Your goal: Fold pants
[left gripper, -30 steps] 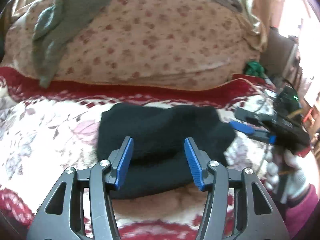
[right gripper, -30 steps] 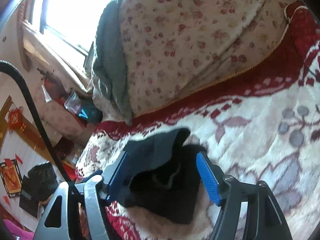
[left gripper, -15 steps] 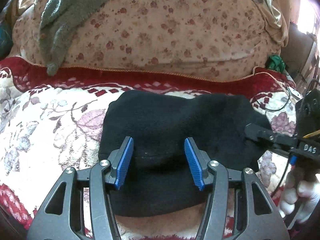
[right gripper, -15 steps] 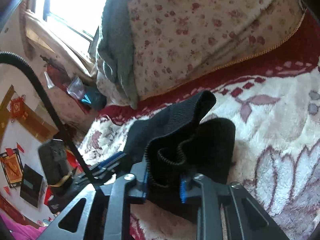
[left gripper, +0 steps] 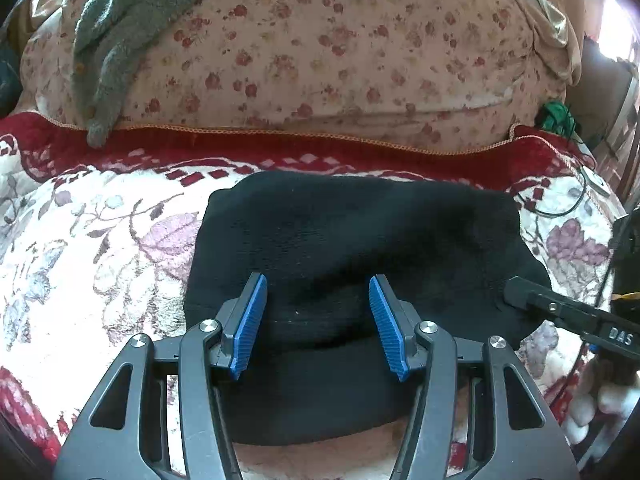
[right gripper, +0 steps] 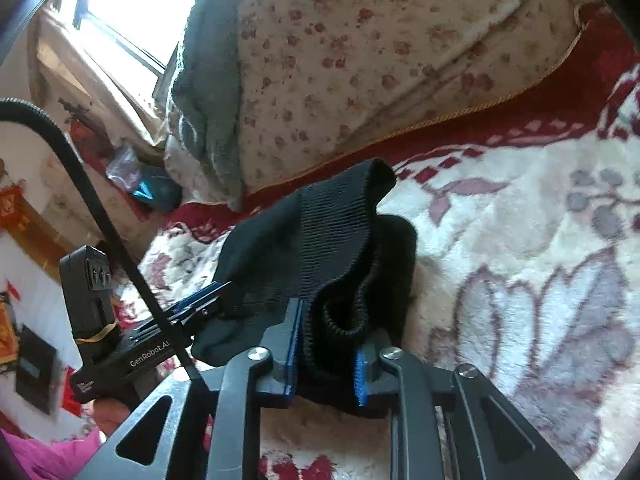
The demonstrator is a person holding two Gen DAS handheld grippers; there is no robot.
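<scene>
The black pants (left gripper: 352, 240) lie folded in a thick bundle on the floral bed blanket (left gripper: 92, 248). My left gripper (left gripper: 318, 320) is open, its blue pads over the near edge of the bundle, holding nothing. My right gripper (right gripper: 326, 352) is shut on the ribbed black waistband of the pants (right gripper: 336, 236) and lifts that end a little off the blanket. In the left wrist view the right gripper (left gripper: 516, 292) shows at the bundle's right end. In the right wrist view the left gripper (right gripper: 200, 304) shows at the bundle's far left side.
A large rose-print quilt roll (left gripper: 340, 52) lies across the bed behind the pants, with a grey-green towel (left gripper: 116, 32) draped on it. A red border (left gripper: 280, 148) runs along the blanket's far edge. Cables (left gripper: 560, 200) and clutter sit at the right. A window (right gripper: 120, 4) shines beyond.
My right gripper closed on the waistband end of the pants and raised it. My left gripper moved in closer over the bundle and stayed open.
</scene>
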